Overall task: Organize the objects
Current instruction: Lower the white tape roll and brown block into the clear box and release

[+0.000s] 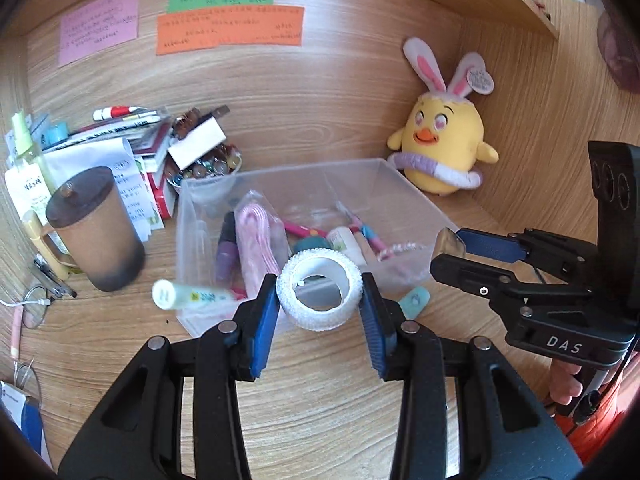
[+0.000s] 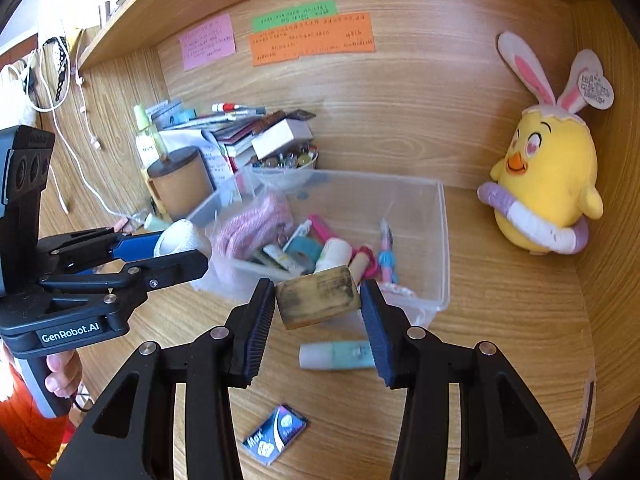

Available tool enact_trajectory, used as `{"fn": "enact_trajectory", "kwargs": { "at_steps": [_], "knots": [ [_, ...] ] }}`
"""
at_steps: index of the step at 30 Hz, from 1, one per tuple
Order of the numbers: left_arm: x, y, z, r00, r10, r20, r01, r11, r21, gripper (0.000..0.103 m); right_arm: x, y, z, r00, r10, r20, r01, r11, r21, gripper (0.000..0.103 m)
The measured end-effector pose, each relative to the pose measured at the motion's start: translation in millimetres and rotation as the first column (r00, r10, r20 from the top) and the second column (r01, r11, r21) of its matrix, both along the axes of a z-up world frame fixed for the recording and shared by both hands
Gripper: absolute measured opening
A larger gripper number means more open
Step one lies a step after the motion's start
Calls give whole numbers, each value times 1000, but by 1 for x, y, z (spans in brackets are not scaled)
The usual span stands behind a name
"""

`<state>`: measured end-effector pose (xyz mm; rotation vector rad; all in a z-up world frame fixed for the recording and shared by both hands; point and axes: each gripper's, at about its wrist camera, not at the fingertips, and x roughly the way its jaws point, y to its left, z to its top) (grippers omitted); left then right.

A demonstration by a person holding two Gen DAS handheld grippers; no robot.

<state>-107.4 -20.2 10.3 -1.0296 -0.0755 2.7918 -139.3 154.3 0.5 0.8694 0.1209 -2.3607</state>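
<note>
My left gripper [image 1: 320, 300] is shut on a white roll of tape [image 1: 319, 295], held above the desk just in front of the clear plastic bin [image 1: 416, 204]. My right gripper [image 2: 318, 300] is shut on a worn wooden block [image 2: 318, 298], also lifted near the bin's [image 2: 442, 240] front edge. Each gripper shows in the other's view: the right gripper [image 1: 448, 250] with the block, the left gripper [image 2: 188, 248] with the white roll. The bin holds a pink cord bundle [image 2: 250, 222], pens, tubes and small items.
A mint tube [image 2: 336, 355] and a small blue packet [image 2: 275, 434] lie on the desk in front of the bin. A brown lidded mug [image 1: 96, 228], a pile of papers and a bowl of beads [image 1: 208, 170] stand at left. A yellow plush chick [image 1: 444, 140] sits in the right corner.
</note>
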Motion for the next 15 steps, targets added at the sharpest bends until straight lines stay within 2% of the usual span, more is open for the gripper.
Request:
{"fn": "enact_trajectory", "kwargs": {
  "at_steps": [4,9,15],
  "knots": [
    [-7,-7,6,1000,23,-13,-23,1000,2,39,-12,-7,6,1000,-19,6,20,1000,-22,41],
    [-19,-11,5,1000,31,-1,-31,1000,-4,39,-30,-15,7,999,-41,6,41,999,-6,41],
    [-44,-10,-10,998,50,42,-49,998,-31,39,-54,-20,-10,995,-74,63,72,997,25,41]
  ]
}}
